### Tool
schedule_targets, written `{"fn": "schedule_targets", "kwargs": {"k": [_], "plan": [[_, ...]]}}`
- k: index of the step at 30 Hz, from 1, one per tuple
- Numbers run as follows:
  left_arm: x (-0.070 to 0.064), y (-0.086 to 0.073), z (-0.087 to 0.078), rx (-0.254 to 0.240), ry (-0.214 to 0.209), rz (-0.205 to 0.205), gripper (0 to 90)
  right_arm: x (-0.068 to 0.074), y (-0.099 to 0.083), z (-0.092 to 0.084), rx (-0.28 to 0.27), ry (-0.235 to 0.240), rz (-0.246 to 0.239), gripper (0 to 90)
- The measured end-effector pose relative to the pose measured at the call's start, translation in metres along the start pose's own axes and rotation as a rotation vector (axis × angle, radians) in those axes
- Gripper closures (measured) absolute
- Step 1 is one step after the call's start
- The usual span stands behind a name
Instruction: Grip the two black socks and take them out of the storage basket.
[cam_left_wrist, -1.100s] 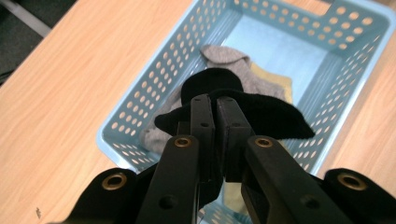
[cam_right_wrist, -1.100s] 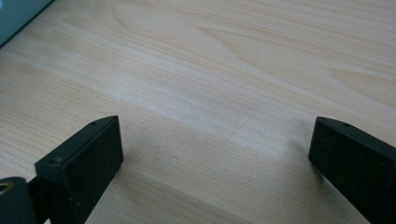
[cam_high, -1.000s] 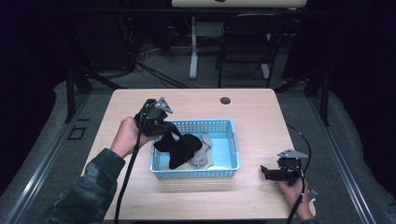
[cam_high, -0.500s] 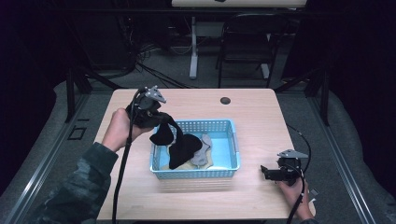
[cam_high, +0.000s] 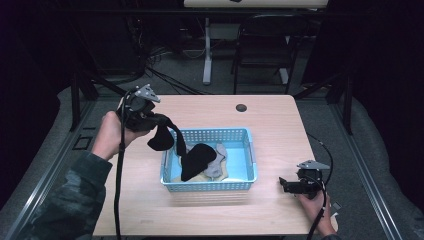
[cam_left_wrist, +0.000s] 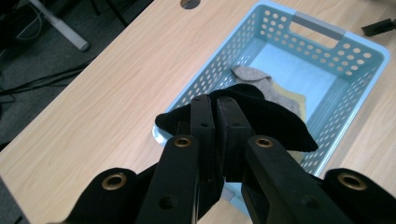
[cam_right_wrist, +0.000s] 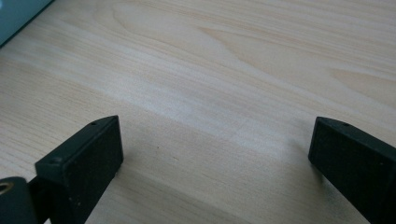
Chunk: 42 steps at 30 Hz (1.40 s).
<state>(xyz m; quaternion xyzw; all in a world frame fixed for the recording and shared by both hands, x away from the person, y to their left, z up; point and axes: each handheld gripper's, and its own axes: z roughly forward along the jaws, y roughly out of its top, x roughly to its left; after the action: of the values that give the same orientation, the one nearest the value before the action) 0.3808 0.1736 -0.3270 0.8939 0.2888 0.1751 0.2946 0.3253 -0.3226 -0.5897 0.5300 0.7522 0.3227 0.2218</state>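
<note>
A light blue perforated basket (cam_high: 248, 150) (cam_left_wrist: 327, 74) stands at the middle of the wooden table. My left gripper (cam_high: 159, 120) (cam_left_wrist: 214, 108) is held above the basket's left rim, shut on a black sock (cam_high: 162, 137) (cam_left_wrist: 275, 116) that hangs from its jaws over the rim. Another black sock (cam_high: 197, 159), a grey one (cam_high: 218, 159) (cam_left_wrist: 254, 77) and a yellowish cloth (cam_left_wrist: 292, 99) lie inside the basket. My right gripper (cam_high: 285, 185) (cam_right_wrist: 212, 154) rests low on the table to the right of the basket, its jaws wide open over bare wood.
A dark cable hole (cam_high: 241, 107) (cam_left_wrist: 189, 3) sits in the table's far side. Chair and desk legs (cam_high: 207, 55) with cables stand on the floor beyond. Cables trail from both grippers. The basket's corner (cam_right_wrist: 14, 14) shows at the right gripper view's top left.
My left gripper has risen and moved left and away from the basket, drawing the black sock up out of it. The right gripper has stayed in place.
</note>
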Motion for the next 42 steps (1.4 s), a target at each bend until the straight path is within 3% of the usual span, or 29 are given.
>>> {"fn": "schedule_targets", "kwargs": {"k": [17,21,31,42], "plan": [[0.033,-0.033,-0.023,0.017,0.068,-0.094,86.1,0.0,0.0,0.0,0.0,0.0,-0.001,2.5],[0.044,-0.047,-0.026,0.027,0.093,-0.136,86.1,0.0,0.0,0.0,0.0,0.0,0.0,2.5],[0.06,-0.07,-0.021,0.058,0.105,-0.198,86.2,0.0,0.0,0.0,0.001,0.0,0.0,2.5],[0.079,-0.103,-0.006,0.086,0.087,-0.286,86.2,0.0,0.0,0.0,0.0,0.0,0.001,2.5]]}}
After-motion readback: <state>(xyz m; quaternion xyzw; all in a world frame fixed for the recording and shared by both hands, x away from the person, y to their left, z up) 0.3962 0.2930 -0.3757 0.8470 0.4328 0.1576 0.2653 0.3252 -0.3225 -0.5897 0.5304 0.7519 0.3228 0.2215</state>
